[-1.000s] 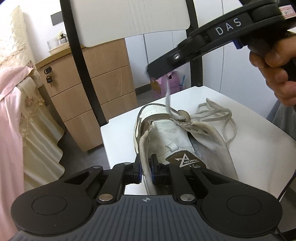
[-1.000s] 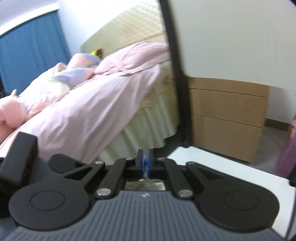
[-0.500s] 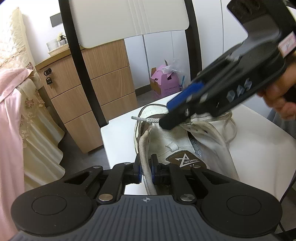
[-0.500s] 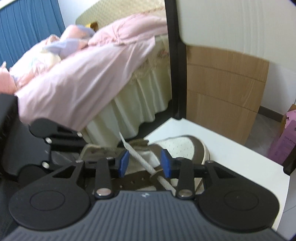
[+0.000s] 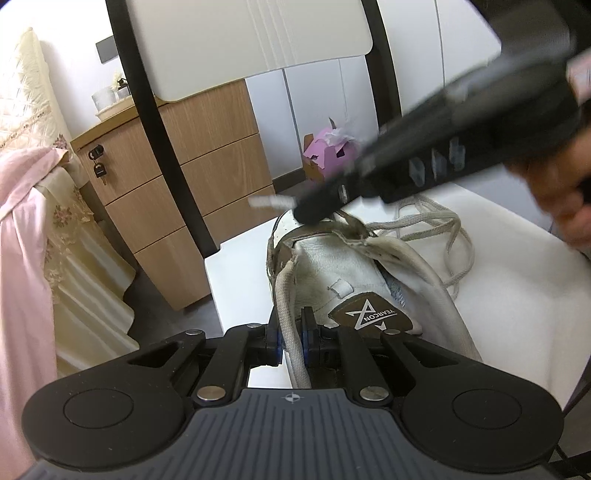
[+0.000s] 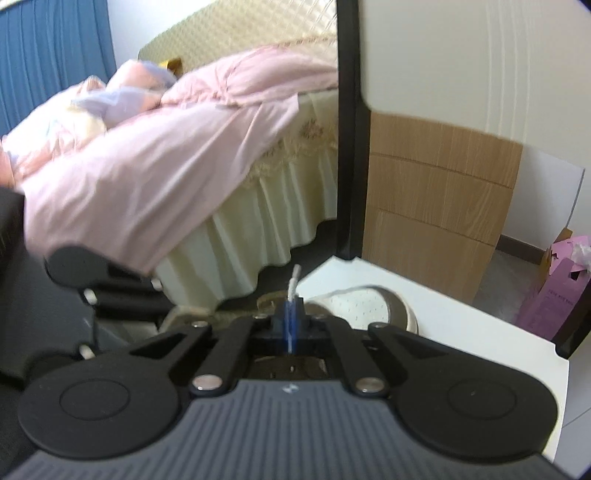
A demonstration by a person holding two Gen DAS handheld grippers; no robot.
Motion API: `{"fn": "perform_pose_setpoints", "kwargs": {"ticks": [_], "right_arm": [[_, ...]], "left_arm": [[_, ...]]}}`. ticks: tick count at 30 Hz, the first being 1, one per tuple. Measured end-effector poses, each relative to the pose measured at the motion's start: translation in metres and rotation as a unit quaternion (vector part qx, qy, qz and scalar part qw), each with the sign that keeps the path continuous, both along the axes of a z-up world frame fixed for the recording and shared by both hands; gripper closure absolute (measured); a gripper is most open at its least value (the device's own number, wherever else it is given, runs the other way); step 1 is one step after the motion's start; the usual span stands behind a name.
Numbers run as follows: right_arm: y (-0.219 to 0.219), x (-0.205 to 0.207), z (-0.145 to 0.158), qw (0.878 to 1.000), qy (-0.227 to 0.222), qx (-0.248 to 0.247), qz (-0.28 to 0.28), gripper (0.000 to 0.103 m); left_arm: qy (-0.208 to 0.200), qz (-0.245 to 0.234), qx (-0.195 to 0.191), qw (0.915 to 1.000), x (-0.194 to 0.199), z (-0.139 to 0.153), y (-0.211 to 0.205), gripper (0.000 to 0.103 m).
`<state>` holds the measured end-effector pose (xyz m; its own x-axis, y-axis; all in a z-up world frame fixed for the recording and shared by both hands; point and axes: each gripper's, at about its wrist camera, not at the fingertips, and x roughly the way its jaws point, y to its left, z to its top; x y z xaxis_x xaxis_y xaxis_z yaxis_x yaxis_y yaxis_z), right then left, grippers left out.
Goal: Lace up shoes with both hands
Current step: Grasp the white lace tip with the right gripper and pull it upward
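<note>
Currently left gripper [image 5: 290, 334] is clamped on one lace strand [image 5: 285, 295] just ahead of its fingers. Right gripper [image 6: 290, 319] pinches the lace tip [image 6: 294, 280], shoe [image 6: 364, 306] just beyond.

Quick count: one shoe [image 5: 354, 280] sitting mid-frame on the one white counter [image 5: 509, 295], and one lace [image 5: 286, 306] as far as I can tell, though the loose loops at right make it hard to be sure. Two grippers: the left gripper [image 5: 291, 332] bottom center, the right gripper [image 5: 317, 210] coming in blurry from the upper right. One wooden cabinet [image 5: 207, 170] with three drawers visible, one pink box [image 5: 325, 158] on the floor, one bed [image 6: 166, 166], one chair back [image 5: 258, 33].
</note>
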<state>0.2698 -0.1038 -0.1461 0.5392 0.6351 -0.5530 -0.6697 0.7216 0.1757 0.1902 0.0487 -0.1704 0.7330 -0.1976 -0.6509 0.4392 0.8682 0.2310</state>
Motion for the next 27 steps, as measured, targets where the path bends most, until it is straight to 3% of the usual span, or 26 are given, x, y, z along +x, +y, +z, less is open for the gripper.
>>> {"fn": "perform_pose_setpoints", "kwargs": {"ticks": [5,15,21,27], "right_arm": [[-0.002,-0.002,0.039,0.998,-0.028,0.058,0.008,0.101],[0.019,0.002,0.138,0.984,-0.093,0.146,0.052,0.101],[0.031,0.004,0.198,0.968,-0.131,0.197,0.081,0.101],[0.028,-0.001,0.261,0.943,-0.167,0.268,0.106,0.101]], "left_arm": [[-0.016,-0.018,0.030,0.9993,-0.005,-0.003,-0.012,0.093],[-0.012,-0.008,0.028,0.9995,-0.003,-0.003,-0.013,0.093],[-0.011,-0.008,0.030,0.9995,-0.002,-0.003,-0.015,0.093],[-0.010,-0.009,0.029,0.9995,-0.001,-0.004,-0.014,0.093]]}}
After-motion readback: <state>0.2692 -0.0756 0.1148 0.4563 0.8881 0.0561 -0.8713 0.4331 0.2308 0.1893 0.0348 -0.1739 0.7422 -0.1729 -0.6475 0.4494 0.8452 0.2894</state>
